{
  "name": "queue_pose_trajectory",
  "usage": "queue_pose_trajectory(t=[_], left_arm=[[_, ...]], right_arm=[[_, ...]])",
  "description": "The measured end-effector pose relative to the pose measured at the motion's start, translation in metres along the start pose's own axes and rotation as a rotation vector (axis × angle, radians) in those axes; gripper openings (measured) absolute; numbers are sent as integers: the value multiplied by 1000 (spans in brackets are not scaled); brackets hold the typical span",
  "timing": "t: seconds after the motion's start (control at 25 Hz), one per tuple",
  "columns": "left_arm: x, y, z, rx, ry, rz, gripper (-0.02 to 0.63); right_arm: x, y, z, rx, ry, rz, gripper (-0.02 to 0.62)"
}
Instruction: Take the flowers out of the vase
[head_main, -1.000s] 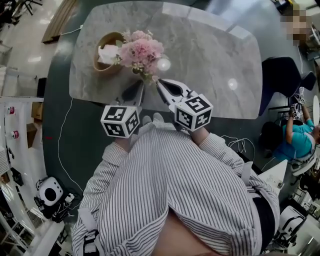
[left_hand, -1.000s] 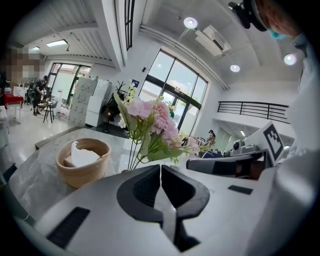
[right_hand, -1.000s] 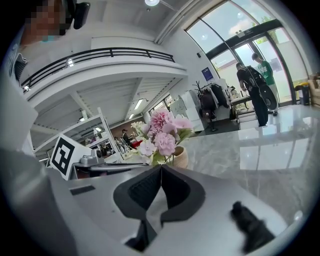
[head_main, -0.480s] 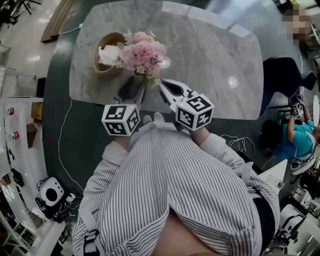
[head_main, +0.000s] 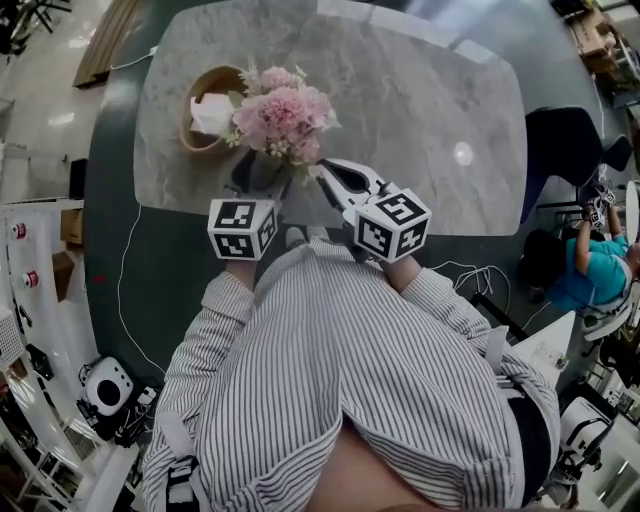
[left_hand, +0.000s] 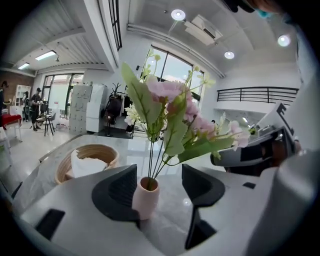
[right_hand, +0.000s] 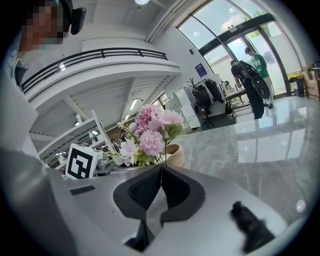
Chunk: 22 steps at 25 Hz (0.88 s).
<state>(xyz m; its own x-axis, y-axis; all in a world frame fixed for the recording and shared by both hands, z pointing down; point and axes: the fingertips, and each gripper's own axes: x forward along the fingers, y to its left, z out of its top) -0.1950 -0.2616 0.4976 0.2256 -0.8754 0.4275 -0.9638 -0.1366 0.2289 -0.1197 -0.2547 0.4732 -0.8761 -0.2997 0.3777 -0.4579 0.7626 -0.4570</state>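
Observation:
A bunch of pink flowers (head_main: 282, 108) with green leaves stands in a small pink vase (left_hand: 145, 198) near the front edge of the marble table (head_main: 420, 110). My left gripper (left_hand: 159, 169) is open. Its jaws have just been opening, and the vase now stands between them, close to the left jaw; the pads do not press on it. In the head view the left gripper (head_main: 260, 172) sits under the blooms and hides the vase. My right gripper (right_hand: 161, 169) is shut, just right of the bunch; a stem rises right behind its tips, and I cannot tell whether they touch.
A round woven basket (head_main: 196, 128) holding white paper (head_main: 210, 112) stands just left of and beyond the flowers. The table's front edge lies right under both grippers. A person in a teal top (head_main: 598, 275) sits off to the right on the floor side.
The left gripper has moved forward to the vase and its jaws have gone from shut to wide open around it. The right gripper has stayed in place.

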Motion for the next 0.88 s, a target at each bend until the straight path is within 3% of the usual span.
queue_pose_trajectory(t=[0.56,0.88], left_arm=[[26,10,-4,28,54,10,241],[31,11,-9,72,70,27,125]], right_arm=[[-5,-12,-7,48,2,-15,15],[-8,-18,-9,60,0,-29,17]])
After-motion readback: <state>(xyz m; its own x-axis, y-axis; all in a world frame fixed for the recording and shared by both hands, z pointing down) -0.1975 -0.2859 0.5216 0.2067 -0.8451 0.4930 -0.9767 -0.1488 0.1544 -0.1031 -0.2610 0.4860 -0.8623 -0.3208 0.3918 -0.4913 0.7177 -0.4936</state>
